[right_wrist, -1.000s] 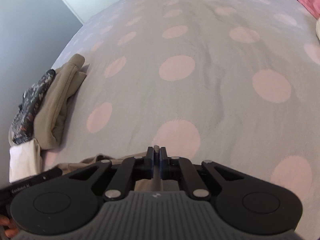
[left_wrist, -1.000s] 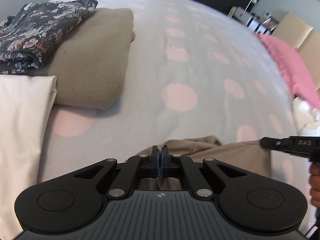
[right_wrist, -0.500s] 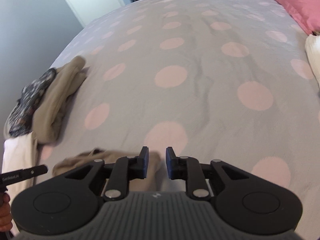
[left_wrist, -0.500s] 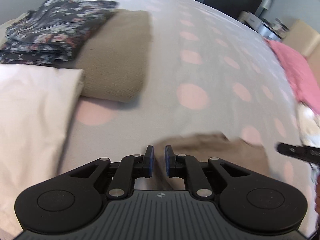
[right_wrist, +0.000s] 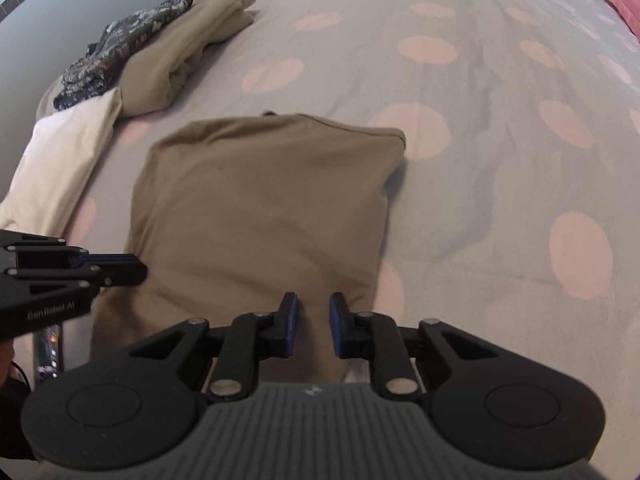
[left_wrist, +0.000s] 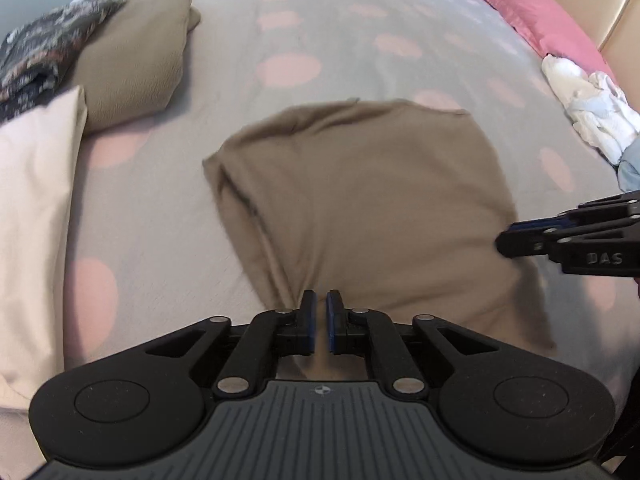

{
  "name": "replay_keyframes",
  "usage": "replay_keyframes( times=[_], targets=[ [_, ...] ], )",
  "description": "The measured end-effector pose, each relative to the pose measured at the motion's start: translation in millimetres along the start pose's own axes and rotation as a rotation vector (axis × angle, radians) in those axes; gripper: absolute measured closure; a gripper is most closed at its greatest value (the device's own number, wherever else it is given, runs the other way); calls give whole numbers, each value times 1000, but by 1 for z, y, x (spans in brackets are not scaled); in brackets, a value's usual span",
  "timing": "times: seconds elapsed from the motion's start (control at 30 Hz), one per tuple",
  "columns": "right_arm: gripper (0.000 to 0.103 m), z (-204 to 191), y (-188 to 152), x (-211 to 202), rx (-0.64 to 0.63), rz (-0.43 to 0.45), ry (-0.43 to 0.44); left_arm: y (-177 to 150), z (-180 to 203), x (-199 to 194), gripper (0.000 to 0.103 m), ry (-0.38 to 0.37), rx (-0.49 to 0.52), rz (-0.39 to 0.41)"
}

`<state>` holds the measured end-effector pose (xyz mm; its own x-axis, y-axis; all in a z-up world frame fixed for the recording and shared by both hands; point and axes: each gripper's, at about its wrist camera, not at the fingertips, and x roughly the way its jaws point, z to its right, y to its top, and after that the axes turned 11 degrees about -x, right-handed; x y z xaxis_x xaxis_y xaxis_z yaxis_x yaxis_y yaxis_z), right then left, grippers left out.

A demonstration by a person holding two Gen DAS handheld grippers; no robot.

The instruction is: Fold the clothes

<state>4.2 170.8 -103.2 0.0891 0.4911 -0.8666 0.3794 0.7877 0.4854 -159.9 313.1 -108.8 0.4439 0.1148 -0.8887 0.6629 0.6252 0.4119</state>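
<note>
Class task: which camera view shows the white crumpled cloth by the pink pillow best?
The left wrist view: the white crumpled cloth lies in plain sight at the right edge, below the pink pillow. The right wrist view shows none of it.

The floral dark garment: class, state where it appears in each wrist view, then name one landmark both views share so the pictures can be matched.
Left wrist view: the floral dark garment lies at the far upper left, on the folded tan pile.
Right wrist view: it lies at the upper left, again on that pile.
Shared landmark: the tan garment spread flat on the dotted bedspread, centre of both.
</note>
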Motion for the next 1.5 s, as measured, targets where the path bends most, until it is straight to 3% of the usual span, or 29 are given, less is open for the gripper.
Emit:
replay_keyframes(
  times=[0.17,0.23,0.3,0.33,0.37,0.4,0.5,0.7,0.97,1.17,1.23,1.3,1.4,1.5],
  targets=[
    [83,14,0,-20,40,33,-32,1,-7,-18,99,71,-16,35],
    [82,23,0,-27,78,51,-45,6,-19,-26,98,51,-70,60],
    [80,33,2,-31,130,63,-43,12,-25,-27,86,34,-123,92],
    [78,37,4,-32,156,70,-37,15,-29,-27,73,26,-149,108],
    [70,42,6,-33,182,76,-32,18,-32,-28,61,17,-176,124],
    [65,45,8,-33,202,85,-28,21,-36,-28,58,9,-202,140],
    [53,50,14,-29,249,112,-14,30,-46,-29,57,-16,-281,188],
    [53,63,25,-12,334,106,25,49,-59,-10,57,-78,-416,196],
    [53,84,34,21,454,70,94,58,-62,26,57,-41,-429,155],
    [53,90,40,44,506,85,136,60,-58,35,57,-87,-404,165],
    [56,91,43,48,514,94,143,61,-56,35,57,-93,-407,166],
    [72,90,44,50,512,100,145,61,-55,36,67,-103,-401,166],
    [91,90,43,51,516,113,169,63,-54,37,89,-118,-392,163],
    [96,87,44,46,496,130,157,64,-49,32,95,-115,-361,175]
  ],
)
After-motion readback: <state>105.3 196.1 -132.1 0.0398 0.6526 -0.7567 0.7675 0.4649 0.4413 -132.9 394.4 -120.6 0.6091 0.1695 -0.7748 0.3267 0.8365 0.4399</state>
